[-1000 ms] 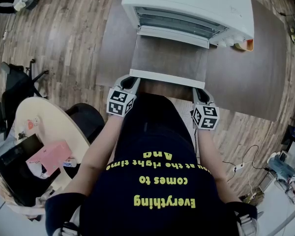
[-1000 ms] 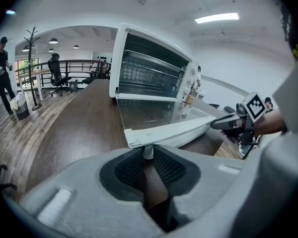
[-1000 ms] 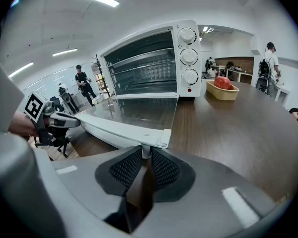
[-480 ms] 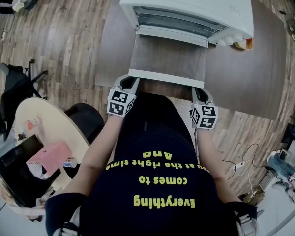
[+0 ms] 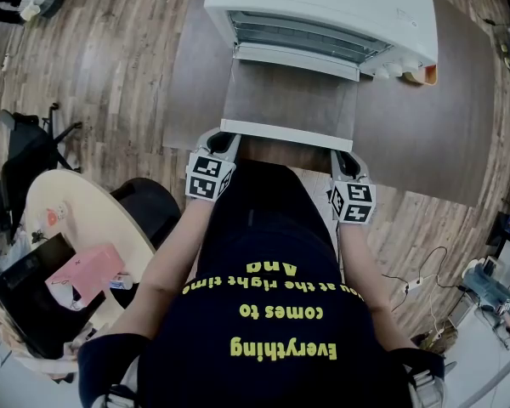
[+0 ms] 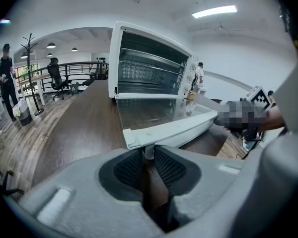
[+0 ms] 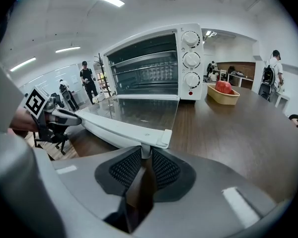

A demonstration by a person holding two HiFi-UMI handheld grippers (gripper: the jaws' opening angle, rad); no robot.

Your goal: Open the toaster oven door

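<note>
The white toaster oven [image 5: 323,2] stands on a dark table with its glass door [image 5: 291,100] folded down flat towards me. The door's white handle [image 5: 287,135] runs along its near edge. My left gripper [image 5: 225,143] is at the handle's left end. In the left gripper view the handle [image 6: 174,130] has its post between the pads of the left gripper [image 6: 149,152], whose jaws are opening slightly. My right gripper [image 5: 344,161] is at the right end. In the right gripper view the right gripper [image 7: 145,155] is shut on the post of the handle [image 7: 124,128].
The dark wooden table [image 5: 425,143] extends to the right of the oven. A shallow bowl with red fruit [image 7: 223,90] sits beside the oven's knobs. A round beige table [image 5: 76,219] and a black chair [image 5: 34,147] stand at my left. People stand in the background.
The door stays flat and both grippers stay at the handle's ends. The oven has drifted slightly up and left in the head view.
</note>
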